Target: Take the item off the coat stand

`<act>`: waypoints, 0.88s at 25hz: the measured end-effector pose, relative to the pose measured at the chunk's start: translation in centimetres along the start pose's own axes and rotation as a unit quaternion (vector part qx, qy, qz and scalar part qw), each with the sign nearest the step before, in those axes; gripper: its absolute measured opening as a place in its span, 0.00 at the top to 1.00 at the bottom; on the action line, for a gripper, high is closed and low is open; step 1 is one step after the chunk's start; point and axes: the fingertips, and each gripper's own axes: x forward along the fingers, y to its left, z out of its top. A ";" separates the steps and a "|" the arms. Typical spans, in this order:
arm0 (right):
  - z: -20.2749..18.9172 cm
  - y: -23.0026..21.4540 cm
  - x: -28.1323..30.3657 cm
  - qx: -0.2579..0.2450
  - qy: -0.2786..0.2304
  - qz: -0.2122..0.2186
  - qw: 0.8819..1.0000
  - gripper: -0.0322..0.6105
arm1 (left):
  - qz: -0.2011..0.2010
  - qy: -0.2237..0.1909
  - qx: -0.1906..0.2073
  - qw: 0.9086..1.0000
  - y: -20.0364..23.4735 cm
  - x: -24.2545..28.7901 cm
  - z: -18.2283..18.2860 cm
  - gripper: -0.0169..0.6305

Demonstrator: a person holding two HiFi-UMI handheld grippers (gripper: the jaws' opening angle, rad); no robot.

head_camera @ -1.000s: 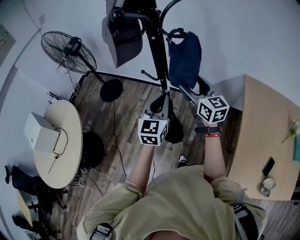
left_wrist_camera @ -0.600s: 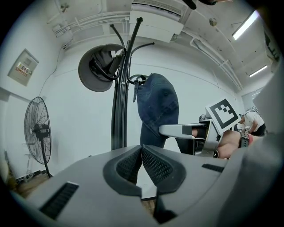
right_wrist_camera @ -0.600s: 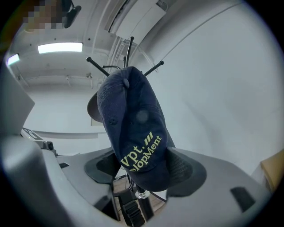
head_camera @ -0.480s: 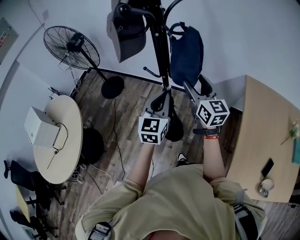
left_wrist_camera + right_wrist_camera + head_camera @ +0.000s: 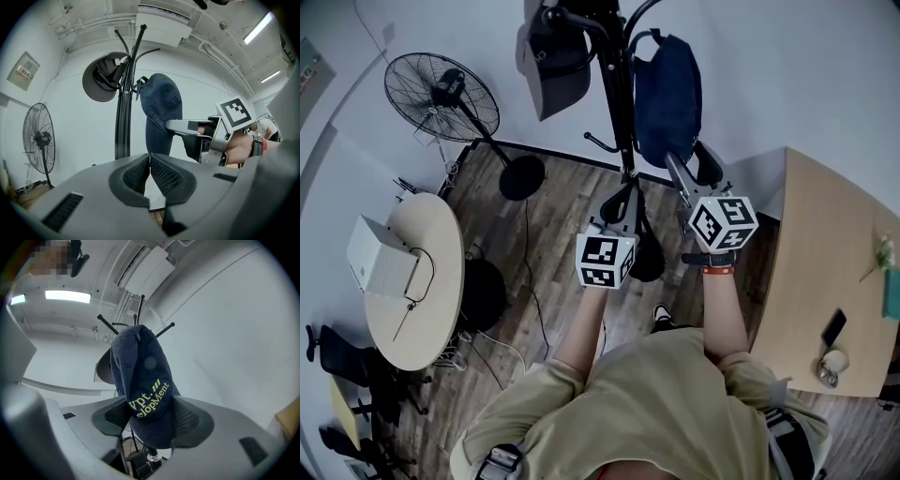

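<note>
Navy cap [image 5: 667, 98] hangs on the stand [image 5: 616, 84], on its 3 o'clock side in the head view; a darker hat [image 5: 553, 56] is round at 9. Right gripper [image 5: 150, 420] has just been closing its jaws and now pinches the cap's lower end from both sides. Left gripper [image 5: 149, 159] sits at the stand's 6 o'clock, jaws together, nothing in them.
</note>
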 end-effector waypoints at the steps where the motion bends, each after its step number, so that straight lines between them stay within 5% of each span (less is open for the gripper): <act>1: 0.2 0.1 -0.1 0.001 -0.003 -0.002 1.000 0.52 | -0.001 -0.001 0.000 1.000 -0.1 -0.1 0.0 0.94; 22: 7.3 0.0 -6.0 0.017 -0.093 -0.062 0.994 0.55 | -0.030 -0.024 0.008 0.999 -2.5 -2.7 2.4 0.94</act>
